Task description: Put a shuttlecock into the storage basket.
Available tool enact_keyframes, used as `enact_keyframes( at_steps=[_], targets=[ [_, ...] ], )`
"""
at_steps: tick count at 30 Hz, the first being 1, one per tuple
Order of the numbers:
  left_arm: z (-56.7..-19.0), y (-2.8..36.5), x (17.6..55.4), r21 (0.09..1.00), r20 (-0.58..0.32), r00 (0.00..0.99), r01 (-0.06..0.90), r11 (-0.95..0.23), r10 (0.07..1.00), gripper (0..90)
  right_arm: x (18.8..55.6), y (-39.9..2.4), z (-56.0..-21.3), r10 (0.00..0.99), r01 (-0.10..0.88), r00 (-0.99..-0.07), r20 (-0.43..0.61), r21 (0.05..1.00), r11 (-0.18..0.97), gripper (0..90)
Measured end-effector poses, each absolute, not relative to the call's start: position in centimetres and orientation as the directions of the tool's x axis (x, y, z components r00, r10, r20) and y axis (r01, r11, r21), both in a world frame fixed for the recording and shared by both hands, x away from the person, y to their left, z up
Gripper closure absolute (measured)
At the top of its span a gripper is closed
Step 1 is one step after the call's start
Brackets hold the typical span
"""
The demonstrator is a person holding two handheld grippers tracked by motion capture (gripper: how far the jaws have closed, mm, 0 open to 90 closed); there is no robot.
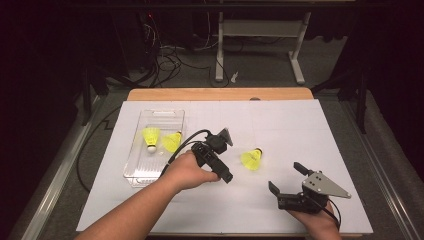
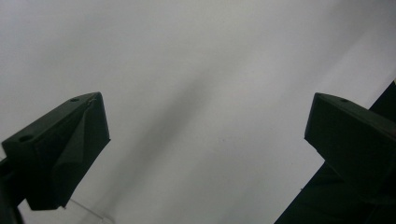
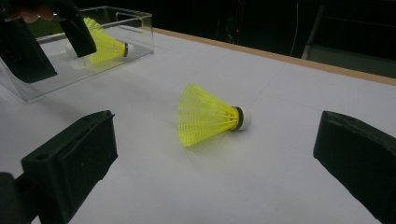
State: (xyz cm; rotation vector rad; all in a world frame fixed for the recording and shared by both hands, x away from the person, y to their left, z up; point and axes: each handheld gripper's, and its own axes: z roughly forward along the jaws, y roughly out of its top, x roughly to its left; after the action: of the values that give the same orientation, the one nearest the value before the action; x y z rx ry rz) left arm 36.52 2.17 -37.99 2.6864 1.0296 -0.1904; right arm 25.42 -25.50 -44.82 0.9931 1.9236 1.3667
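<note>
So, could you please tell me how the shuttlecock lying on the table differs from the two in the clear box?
The loose shuttlecock lies alone on the bare white table, in front of the open right gripper. The two boxed shuttlecocks sit together inside the clear box, near the left gripper. All three share a yellow skirt.

Place: a lab or test room, dark all round; one lit work table (image 1: 280,115) under white paper
Far floor: loose cables (image 1: 167,60) tangled on grey carpet; white legs of a desk frame (image 1: 257,47)
Edges: metal rails left and right; dark stands at the far corners
</note>
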Motion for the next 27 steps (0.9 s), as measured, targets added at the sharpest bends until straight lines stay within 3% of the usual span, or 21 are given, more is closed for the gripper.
enact_keyframes(
  at_steps=[7, 17, 27],
  targets=[
    [-38.2, 1.6, 36.6, 0.225, -0.206, 0.744, 0.668, -0.709, 0.635, 4.2, 25.2, -25.8, -44.7, 0.831, 0.237, -0.555, -0.035, 0.951, 0.199, 0.0],
    [-38.5, 0.6, 37.5, 0.242, -0.203, 0.746, 0.666, -0.705, 0.635, 17.4, 25.2, -25.7, -44.8, 0.829, 0.239, -0.558, -0.032, 0.951, 0.197, 0.0],
    [-39.5, -0.3, 38.6, 0.278, -0.201, 0.744, 0.667, -0.691, 0.637, 39.0, 25.3, -25.7, -44.8, 0.828, 0.244, -0.56, -0.029, 0.949, 0.199, 0.0]
  ],
)
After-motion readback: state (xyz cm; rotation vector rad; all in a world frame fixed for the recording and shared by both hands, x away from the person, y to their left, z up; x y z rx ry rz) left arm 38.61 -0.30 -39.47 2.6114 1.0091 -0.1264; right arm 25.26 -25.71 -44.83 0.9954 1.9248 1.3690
